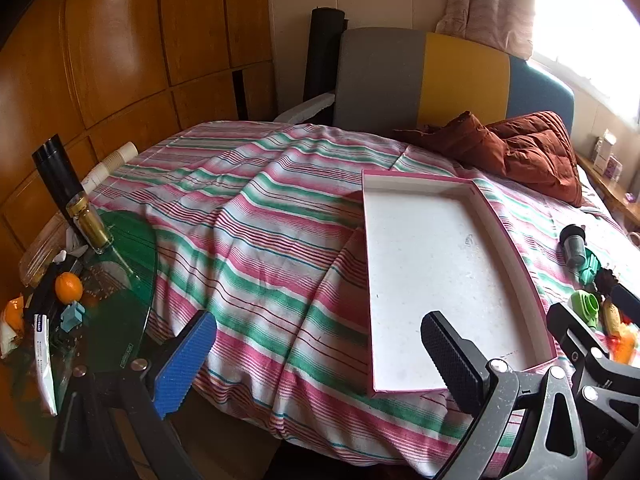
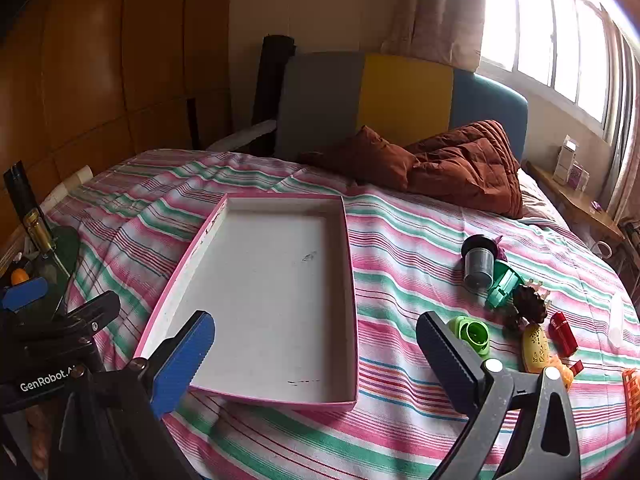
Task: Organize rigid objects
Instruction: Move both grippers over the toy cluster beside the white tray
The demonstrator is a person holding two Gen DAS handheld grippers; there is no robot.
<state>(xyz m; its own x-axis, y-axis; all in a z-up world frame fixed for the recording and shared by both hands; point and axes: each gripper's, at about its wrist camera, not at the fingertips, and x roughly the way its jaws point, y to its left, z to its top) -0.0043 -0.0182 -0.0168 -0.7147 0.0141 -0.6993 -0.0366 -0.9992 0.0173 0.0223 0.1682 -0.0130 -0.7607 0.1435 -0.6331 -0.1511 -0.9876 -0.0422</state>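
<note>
A shallow pink-edged white box [image 2: 272, 292] lies empty on the striped bed; it also shows in the left wrist view [image 1: 444, 272]. Right of it lie small rigid items: a grey cup with black lid [image 2: 478, 262], a teal toy [image 2: 503, 284], a green ring piece [image 2: 472, 334], a yellow piece [image 2: 535, 347], a red piece [image 2: 562, 332] and a dark brown one [image 2: 529, 304]. My right gripper [image 2: 316, 364] is open and empty over the box's near edge. My left gripper [image 1: 320, 364] is open and empty, left of the box.
A green glass side table [image 1: 120, 264] at the left holds a dark bottle [image 1: 70, 196], an orange [image 1: 68, 287] and clutter. A brown quilted jacket [image 2: 460, 164] lies at the headboard. A wooden shelf [image 2: 576, 200] stands under the window.
</note>
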